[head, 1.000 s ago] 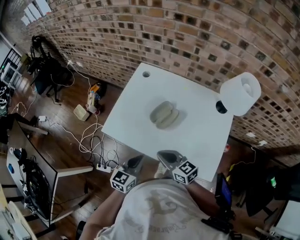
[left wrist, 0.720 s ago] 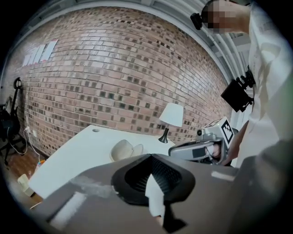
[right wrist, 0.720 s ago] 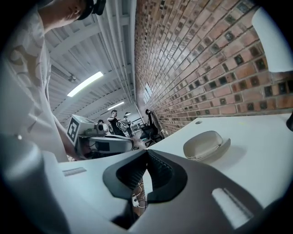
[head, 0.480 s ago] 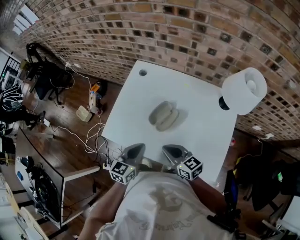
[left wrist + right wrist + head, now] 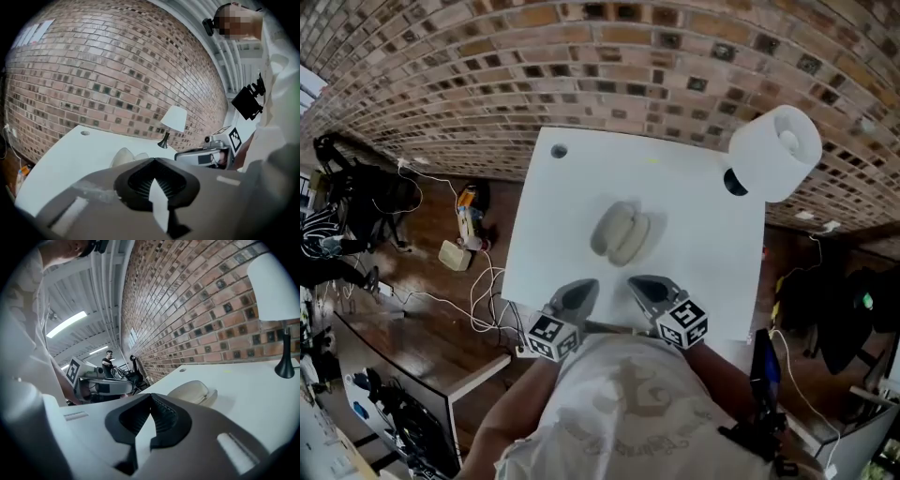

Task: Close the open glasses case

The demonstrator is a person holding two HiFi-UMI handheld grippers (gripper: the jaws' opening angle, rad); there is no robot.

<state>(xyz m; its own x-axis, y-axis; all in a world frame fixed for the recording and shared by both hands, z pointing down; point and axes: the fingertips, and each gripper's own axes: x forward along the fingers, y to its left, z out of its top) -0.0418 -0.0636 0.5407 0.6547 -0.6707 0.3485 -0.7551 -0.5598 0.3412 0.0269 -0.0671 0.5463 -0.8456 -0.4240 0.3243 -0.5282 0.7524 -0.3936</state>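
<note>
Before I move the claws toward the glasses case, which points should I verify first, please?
1. Glasses case open: ok, its two halves lie spread on the table.
2. Path to the case free: ok, only bare table lies between it and both claws.
3. Left claw empty: ok, jaws together, nothing between.
4. Right claw empty: ok, jaws together, nothing between.
5. Lamp out of the way: ok, at the far right corner, apart from the case.
6. Which half is the lid: cannot tell.
</note>
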